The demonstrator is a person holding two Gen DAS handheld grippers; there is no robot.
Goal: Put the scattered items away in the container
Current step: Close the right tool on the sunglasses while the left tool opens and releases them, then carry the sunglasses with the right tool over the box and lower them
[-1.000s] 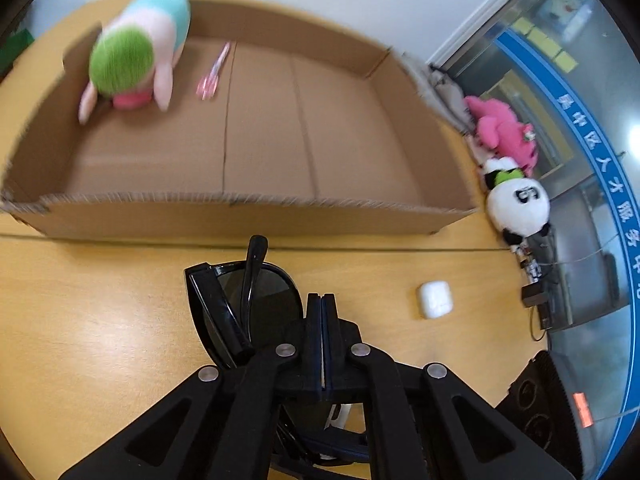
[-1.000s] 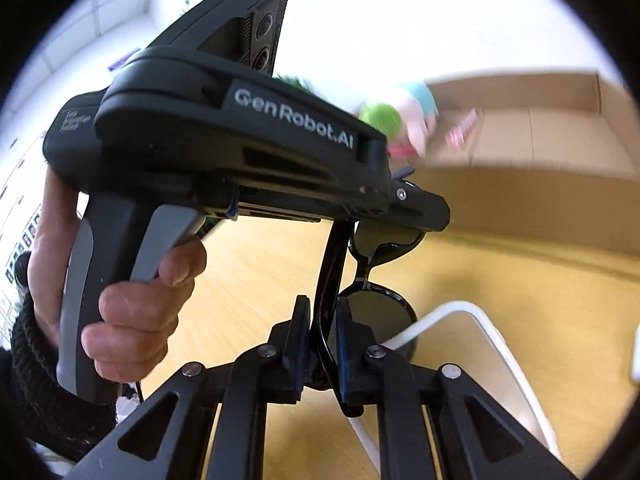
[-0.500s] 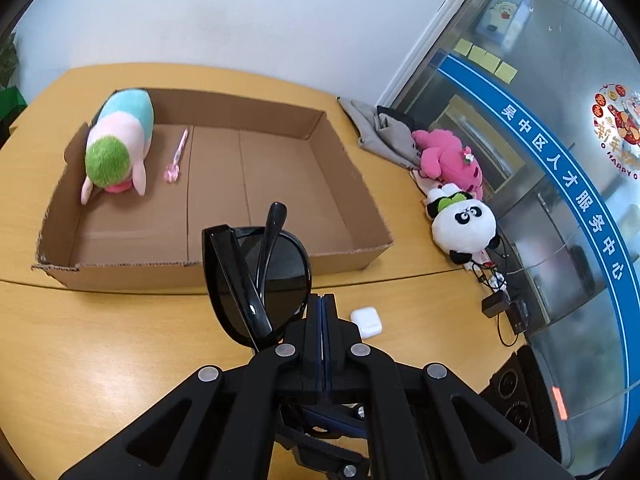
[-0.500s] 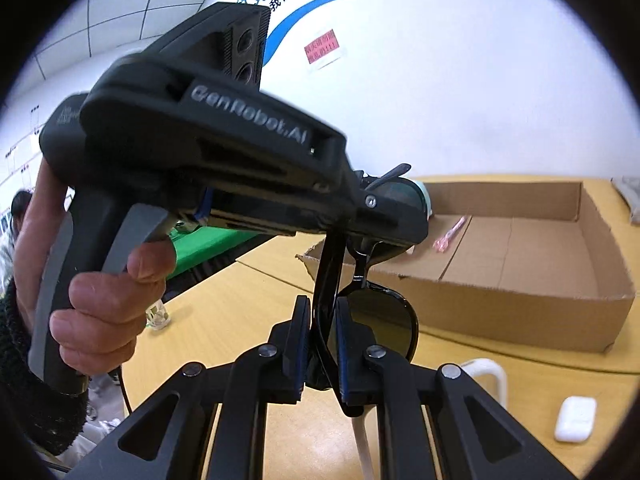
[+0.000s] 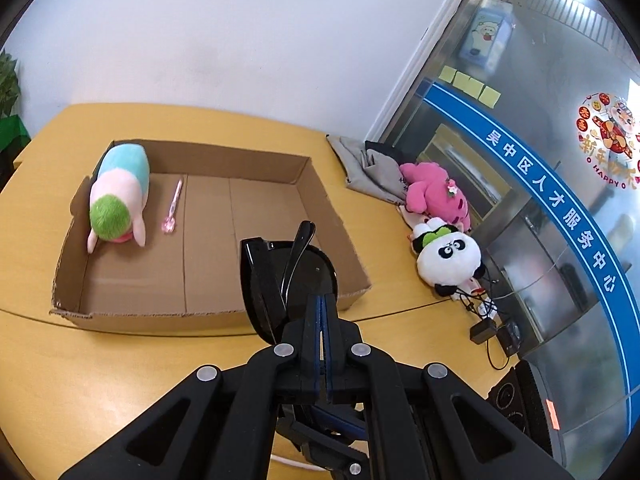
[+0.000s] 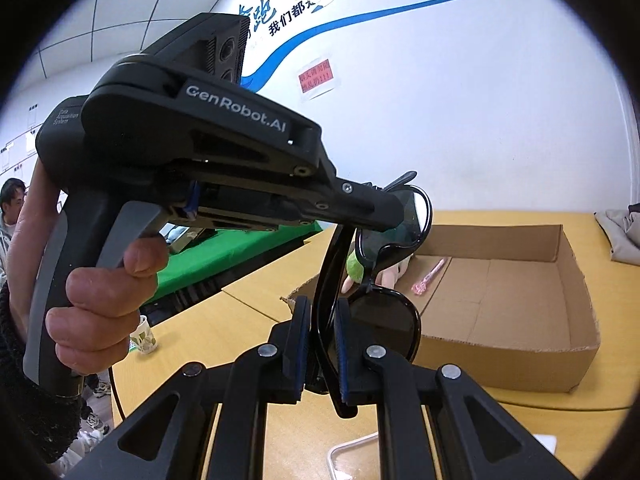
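Sunglasses: black pair, folded, was held in the air above the table, near the front wall of the box.
Right tool: was clamped on one arm of the sunglasses, blue pads pressing it from both sides.
Left tool: its pads were pressed flat together in its own view; in the right view its tip met the upper lens of the sunglasses. Whether it pinched the frame, I could not tell.
Left hand: was wrapped round the handle of the left tool, in a dark knitted sleeve.
Box: open cardboard box lay on the table, behind the sunglasses.
Inside the box: a pink, blue and green plush toy lay in the left corner, with a pink pen just beside it.
In the way: the sunglasses and left tool hid part of the box's front wall.
Right of the box: grey cloth, pink plush and panda plush sat along the table edge, with cables near them.
Near edge: a white tray rim showed below the right tool.
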